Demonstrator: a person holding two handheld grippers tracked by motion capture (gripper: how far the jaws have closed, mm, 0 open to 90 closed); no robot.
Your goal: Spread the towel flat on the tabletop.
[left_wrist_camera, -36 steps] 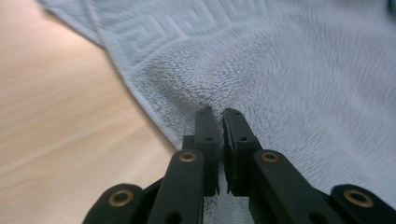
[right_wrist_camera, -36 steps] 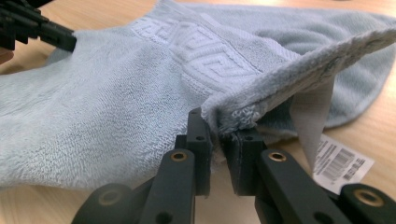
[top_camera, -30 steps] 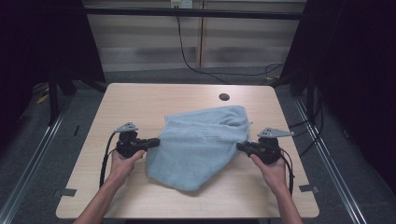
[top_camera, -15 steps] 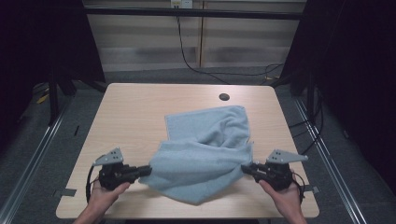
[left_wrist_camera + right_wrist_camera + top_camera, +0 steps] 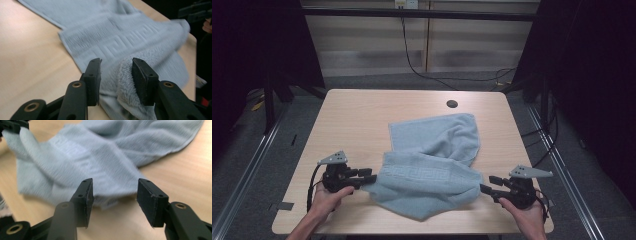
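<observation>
Both of my grippers have slid toward the near edge of the worktop (image 5: 347, 115) since the earlier frames, dragging the towel (image 5: 432, 165) with them, and both sets of jaws have just been opening. On my left gripper (image 5: 116, 75) the jaws now stand partly apart, with a fluffy corner of the towel lying loose between them; the pads do not squeeze it. On my right gripper (image 5: 113, 200) the jaws are spread wider, and the towel's edge with its small white tag sits just ahead of them, not pinched. I see one towel: light blue, soft and fuzzy, with a raised key-pattern band along one end. It lies rumpled and partly folded over itself in the middle of the worktop, between my two grippers. That worktop is one pale wooden board with rounded corners and one small dark round hole (image 5: 452, 104) near its far edge.
</observation>
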